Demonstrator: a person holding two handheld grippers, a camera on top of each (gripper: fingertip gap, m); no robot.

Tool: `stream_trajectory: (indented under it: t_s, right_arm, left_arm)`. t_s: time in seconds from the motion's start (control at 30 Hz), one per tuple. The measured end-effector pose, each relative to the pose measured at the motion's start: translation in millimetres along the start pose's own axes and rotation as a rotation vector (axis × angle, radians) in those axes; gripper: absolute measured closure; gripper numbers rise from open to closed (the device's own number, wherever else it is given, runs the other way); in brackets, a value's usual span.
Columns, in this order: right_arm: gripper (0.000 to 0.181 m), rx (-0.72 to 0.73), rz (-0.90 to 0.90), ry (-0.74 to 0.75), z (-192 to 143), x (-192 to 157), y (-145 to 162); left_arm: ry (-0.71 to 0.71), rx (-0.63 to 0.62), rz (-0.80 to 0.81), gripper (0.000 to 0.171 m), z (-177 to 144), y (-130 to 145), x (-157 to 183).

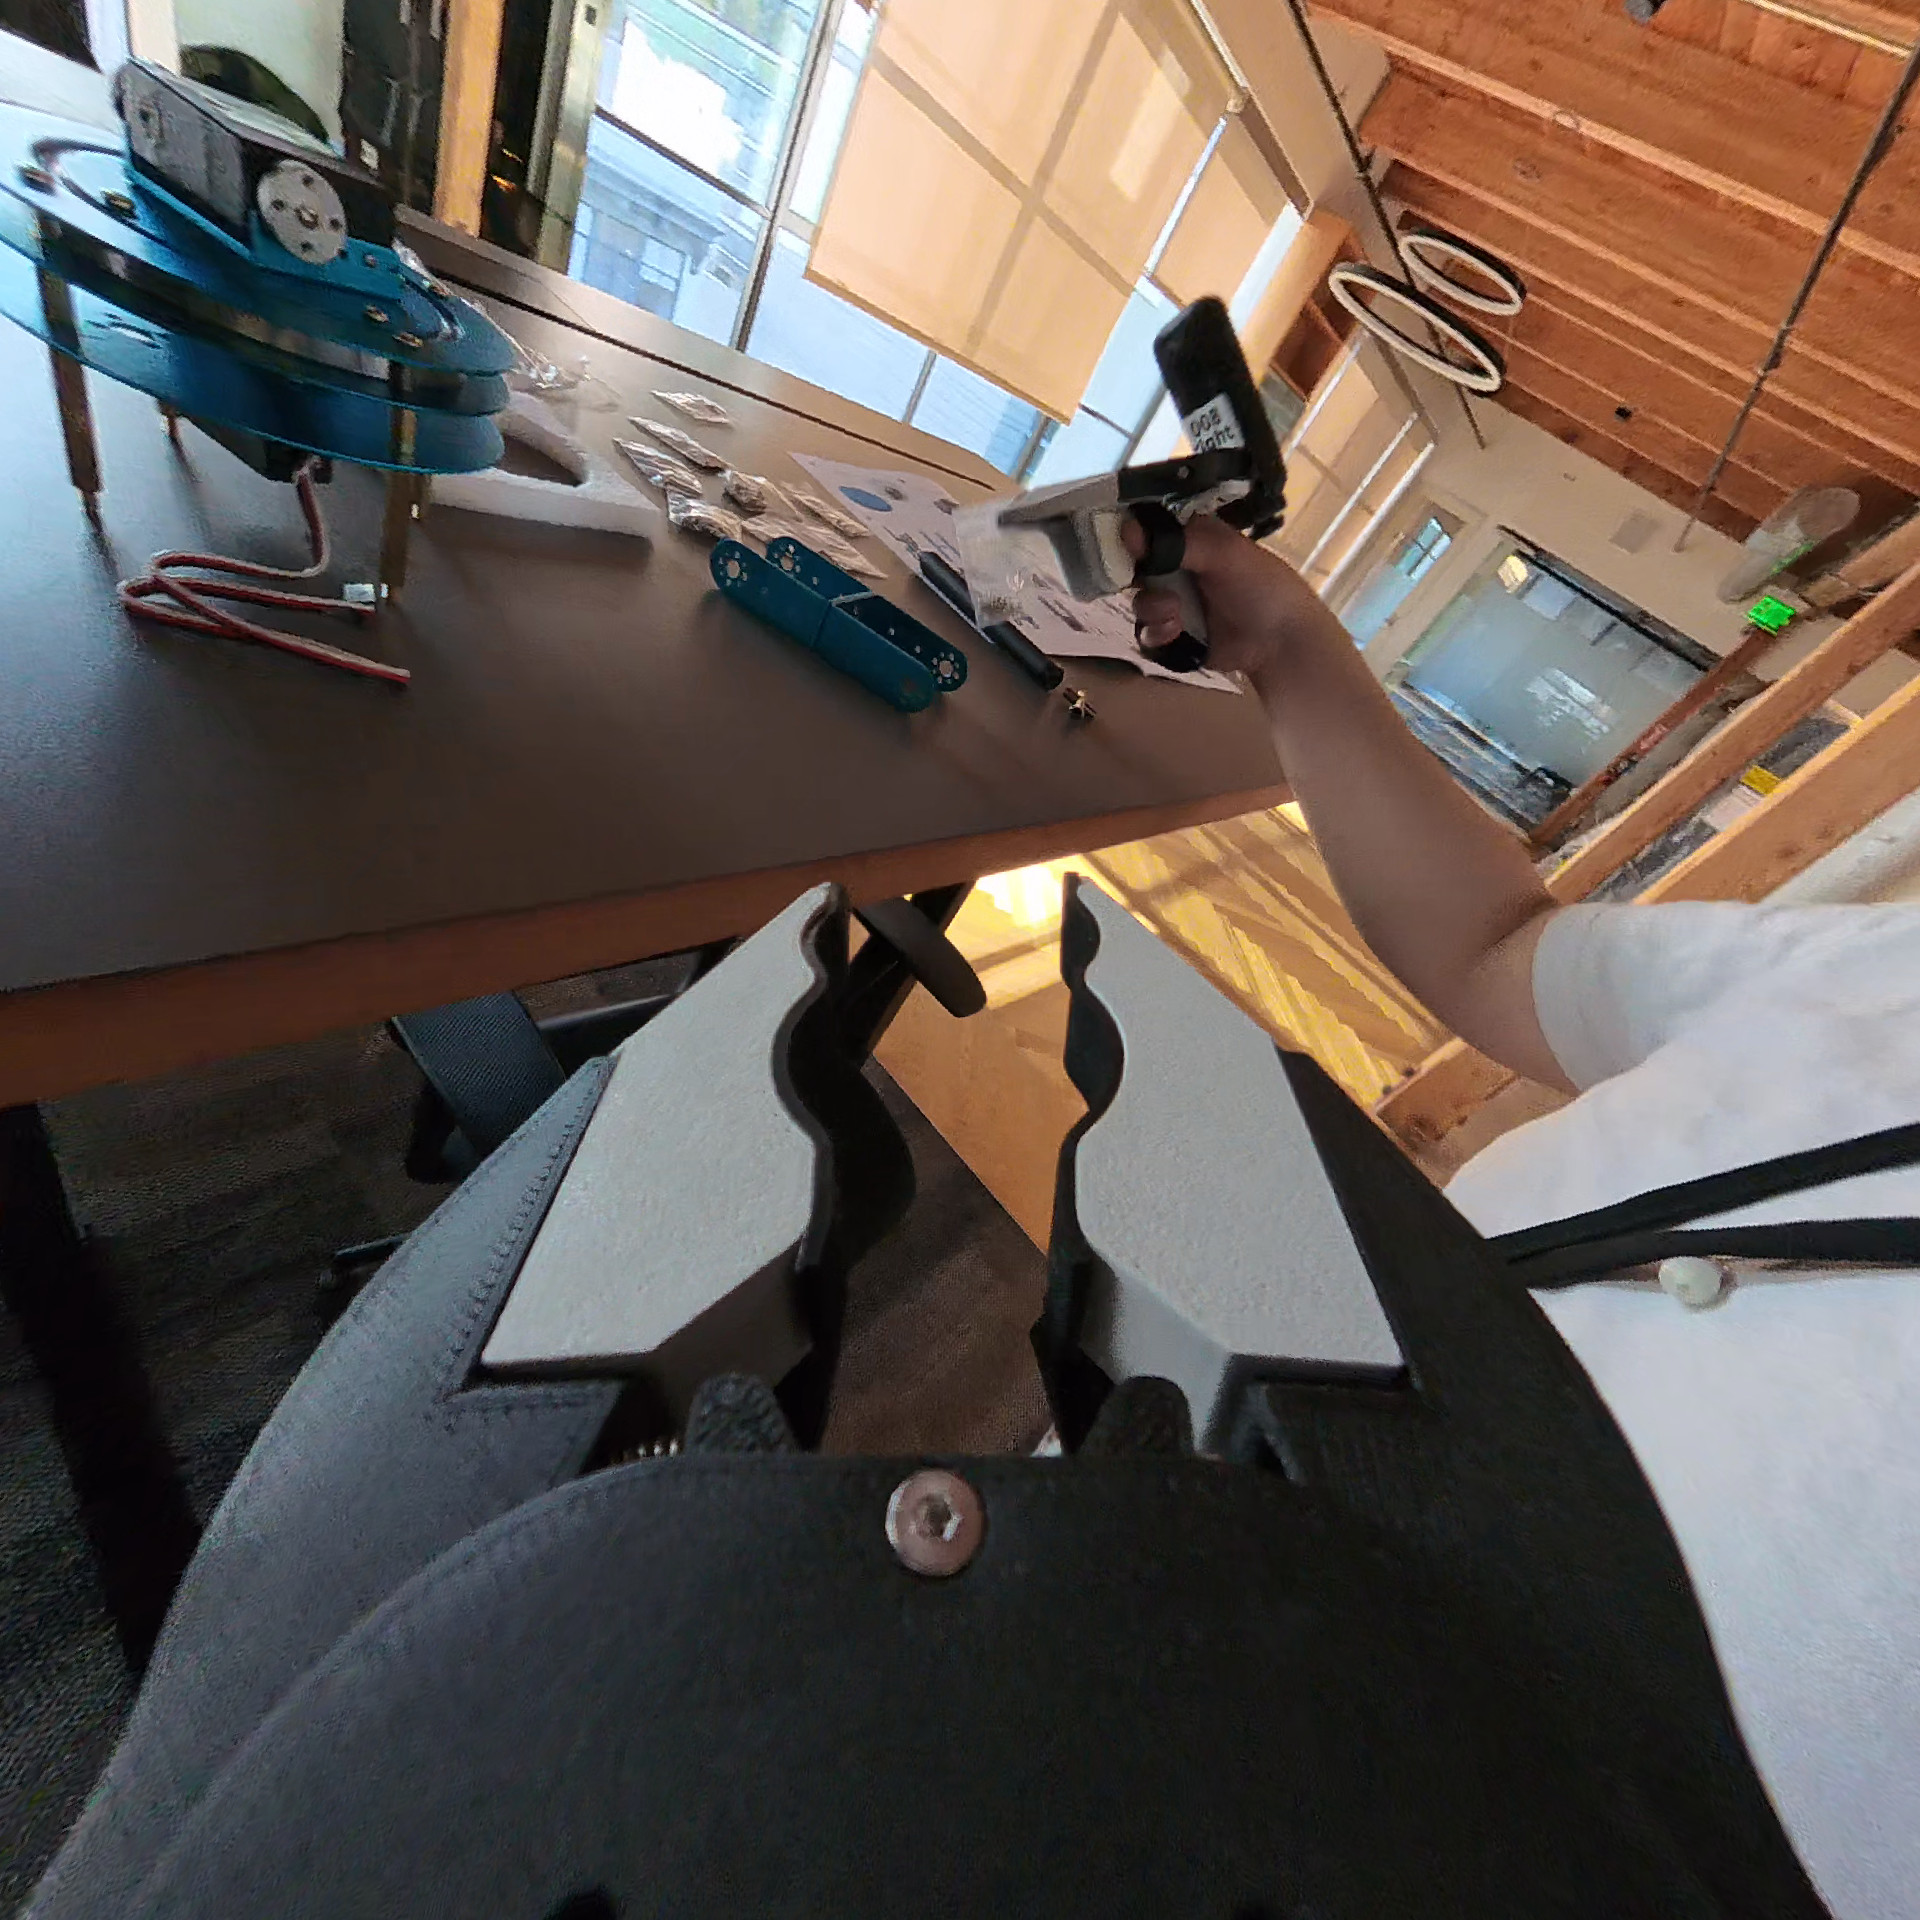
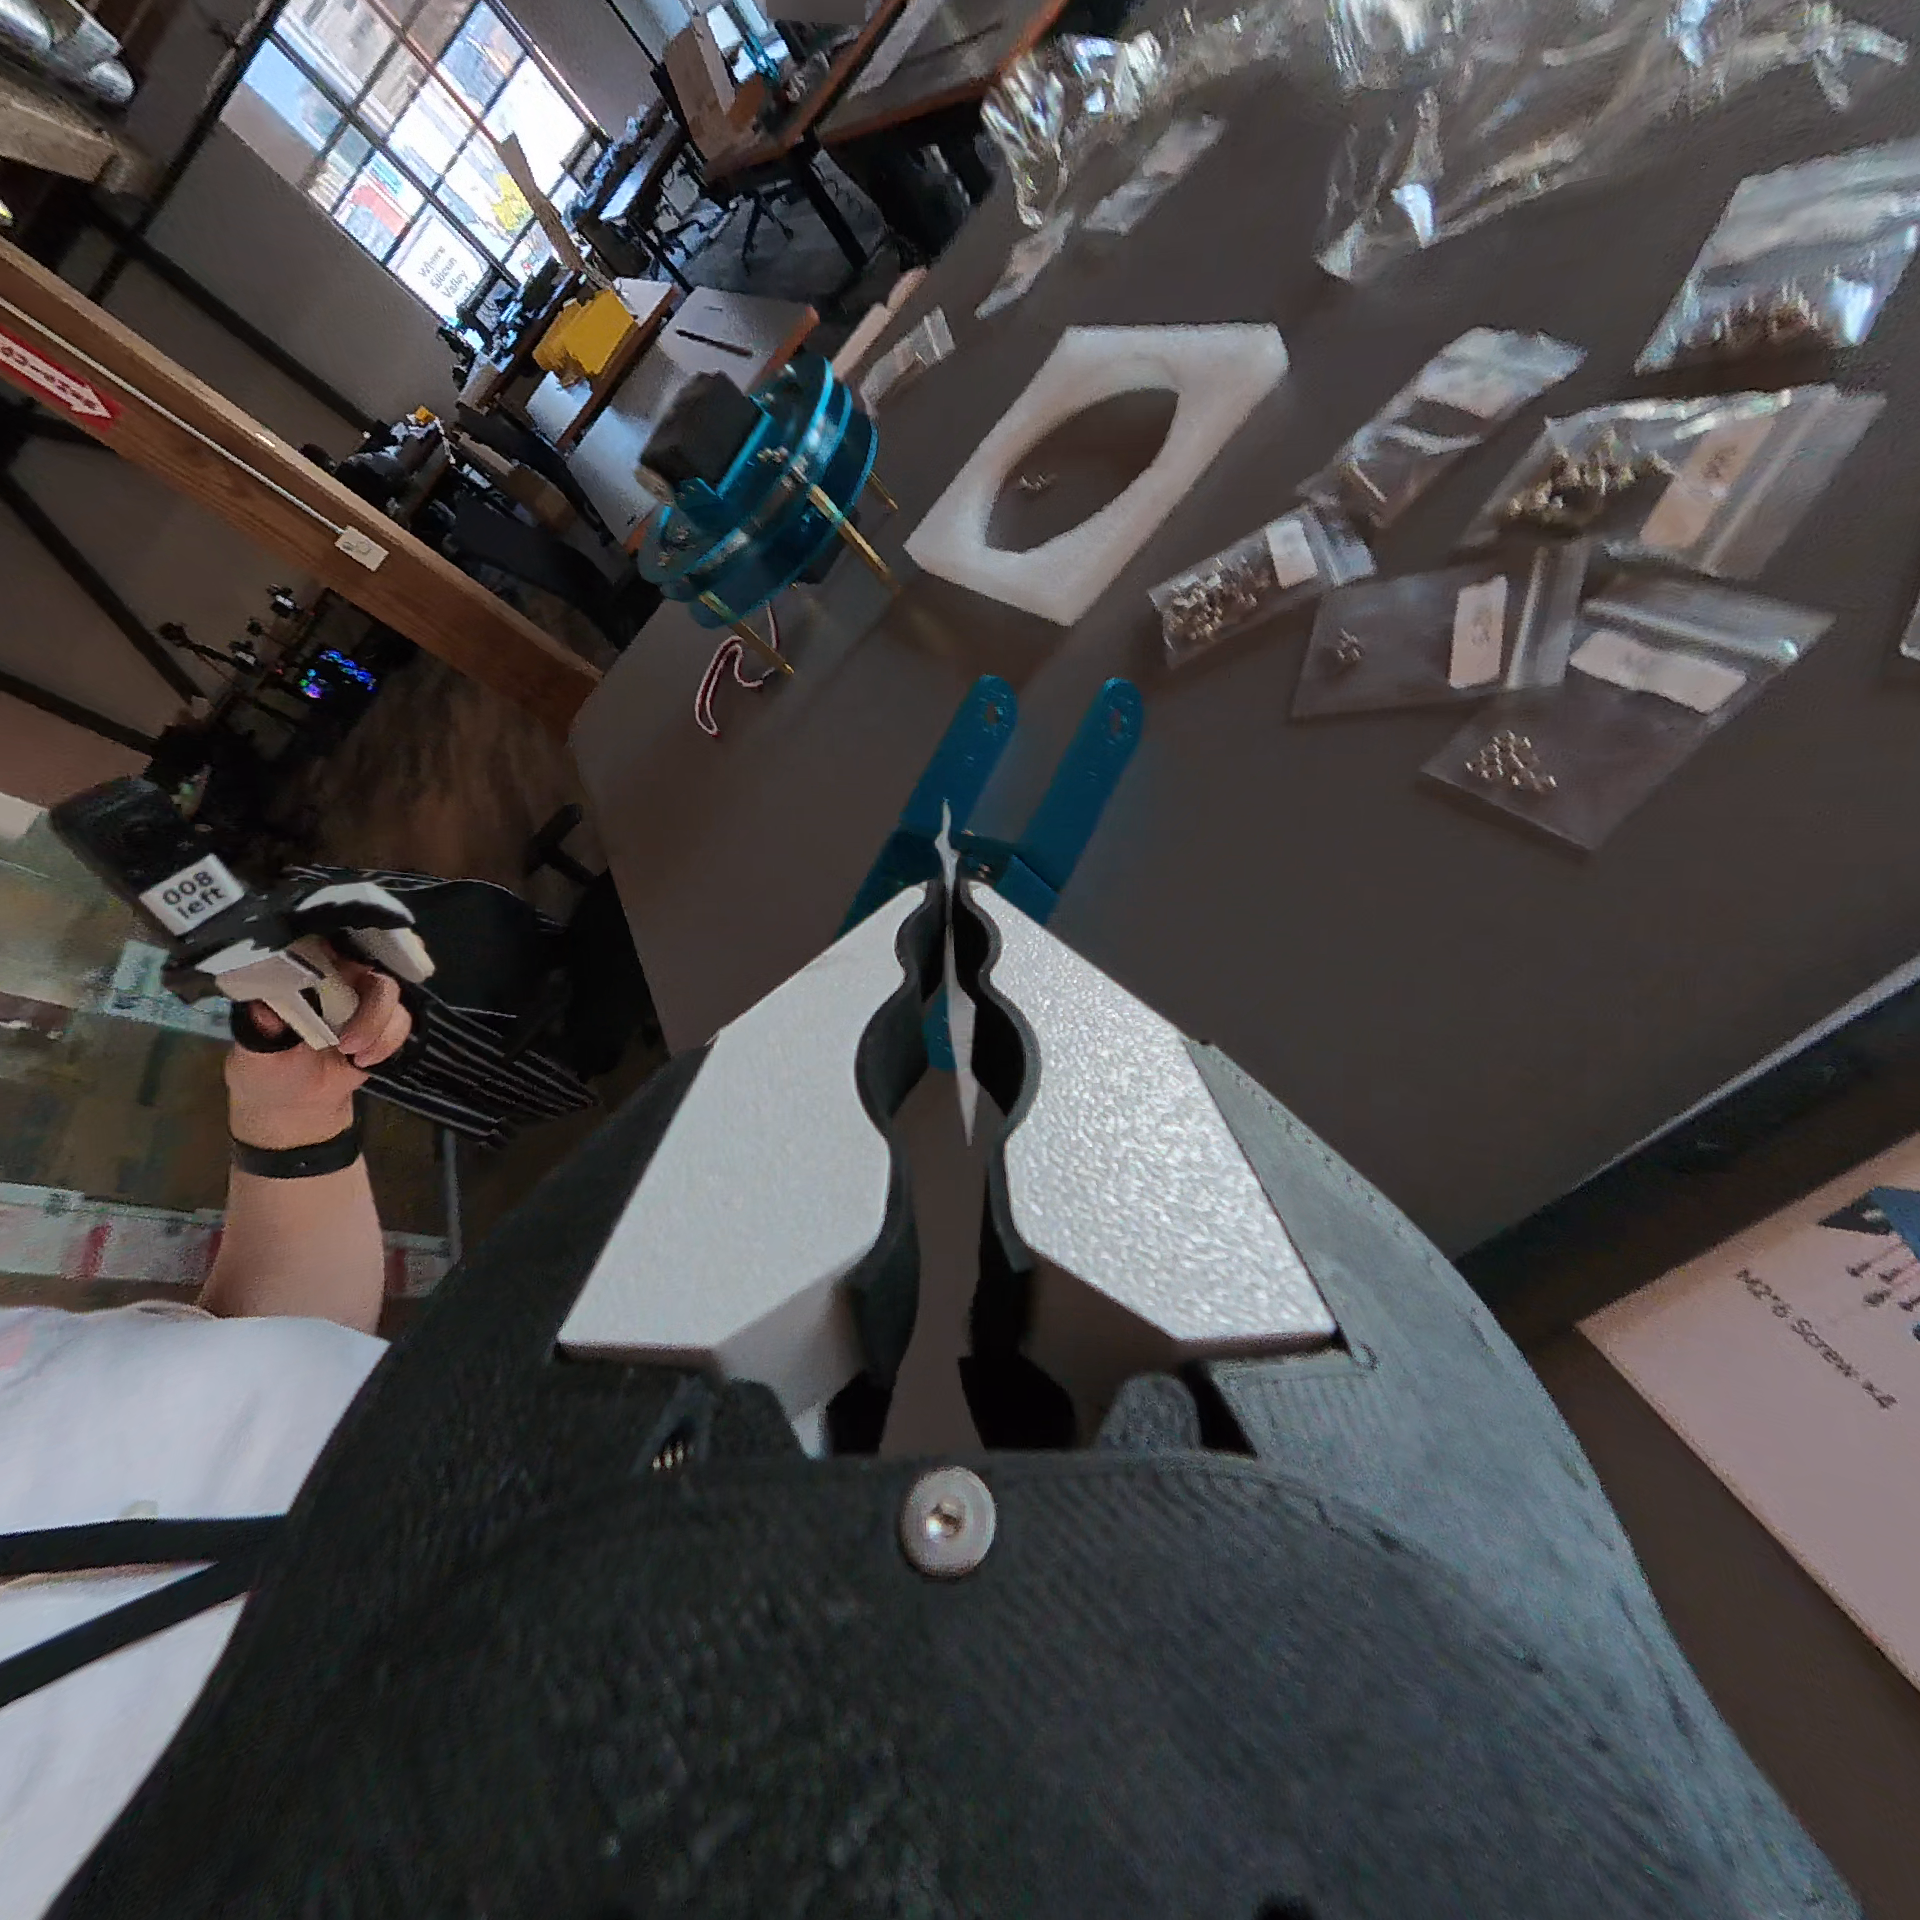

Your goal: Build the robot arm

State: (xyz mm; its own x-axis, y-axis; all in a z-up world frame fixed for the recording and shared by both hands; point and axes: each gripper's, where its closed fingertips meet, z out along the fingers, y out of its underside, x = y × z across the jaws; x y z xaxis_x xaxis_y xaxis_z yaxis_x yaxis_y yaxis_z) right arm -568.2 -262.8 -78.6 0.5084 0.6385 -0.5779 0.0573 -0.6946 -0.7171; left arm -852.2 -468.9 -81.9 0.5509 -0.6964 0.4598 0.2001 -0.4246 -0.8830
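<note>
My left gripper [image 1: 951, 904] is open and empty, held below and in front of the table's wooden front edge [image 1: 623, 914]. It also shows in the right wrist view [image 2: 369, 971], off the table to the left. My right gripper [image 2: 948, 894] is shut on the thin edge of a small clear plastic bag [image 2: 962, 1049]. In the left wrist view the right gripper [image 1: 1003, 516] holds that bag [image 1: 987, 566], with small screws in it, a little above the table. A blue metal bracket [image 2: 1081, 779] lies on the table just beyond the right fingertips.
A blue round layered base with a black servo [image 1: 260, 343] stands at the table's left. A red-white cable [image 1: 239, 613] trails from it. White foam frame [image 2: 1226, 384], several small screw bags [image 2: 1558, 488], a printed sheet [image 2: 1766, 1403] and a black screwdriver [image 1: 997, 623] lie on the dark table [image 1: 520, 810]. Left tips to right tips: about 35 cm.
</note>
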Motion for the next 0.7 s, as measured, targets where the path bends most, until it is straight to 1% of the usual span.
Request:
stream_trajectory:
  t_s: [0.07, 0.13, 0.2, 0.27, 0.3, 0.37, 0.43, 0.47, 0.53, 0.6, 0.63, 0.67, 0.7]
  right_arm:
    - [0.181, -0.064, 0.045, -0.001, 6.7, 16.1, 8.5]
    - [0.18, -0.156, 0.057, 0.035, 14.7, 34.4, 20.6]
    - [0.177, -0.178, -0.012, 0.129, 19.1, 53.0, 23.0]
    - [0.152, -0.135, -0.125, 0.262, 16.8, 66.6, 14.6]
    - [0.147, -0.106, -0.194, 0.318, 12.6, 66.7, 9.5]
    - [0.146, 0.013, -0.343, 0.409, 0.6, 51.9, -3.3]
    - [0.147, 0.183, -0.479, 0.413, -5.8, 16.5, -9.4]
    - [0.148, 0.243, -0.522, 0.391, -4.3, -1.7, -5.3]
    - [0.151, 0.311, -0.6, 0.343, 5.4, -28.7, 13.2]
    - [0.157, 0.361, -0.701, 0.392, 9.2, -36.3, 27.4]
    - [0.16, 0.403, -0.761, 0.457, 2.0, -40.1, 25.4]
    - [0.167, 0.475, -0.827, 0.508, -7.5, -46.1, 20.5]
    - [0.174, 0.535, -0.879, 0.539, -14.4, -49.7, 18.0]
  left_arm:
    - [-0.014, 0.044, -0.011, 0.133, -11.0, -4.2, 7.7]
    - [-0.011, 0.072, -0.018, 0.133, -18.6, -8.9, 15.1]
    - [-0.034, 0.072, -0.004, 0.132, -23.0, -11.1, 16.1]
    - [-0.067, 0.062, 0.02, 0.13, -24.4, -12.4, 11.8]
    - [-0.084, 0.056, 0.036, 0.128, -24.3, -13.1, 7.2]
    - [-0.127, 0.052, 0.081, 0.124, -23.1, -16.7, -10.1]
    - [-0.164, 0.049, 0.139, 0.122, -19.9, -25.2, -35.4]
    - [-0.178, 0.039, 0.164, 0.121, -17.3, -31.3, -50.2]
    - [-0.173, 0.043, 0.207, 0.12, -7.8, -51.9, -77.9]
    - [-0.144, 0.099, 0.26, 0.12, 5.8, -80.5, -106.3]
    - [-0.132, 0.121, 0.29, 0.121, 13.8, -92.9, -123.1]
    - [-0.124, 0.13, 0.311, 0.123, 22.4, -102.2, -141.7]
    - [-0.108, 0.128, 0.309, 0.128, 32.0, -107.8, -158.9]
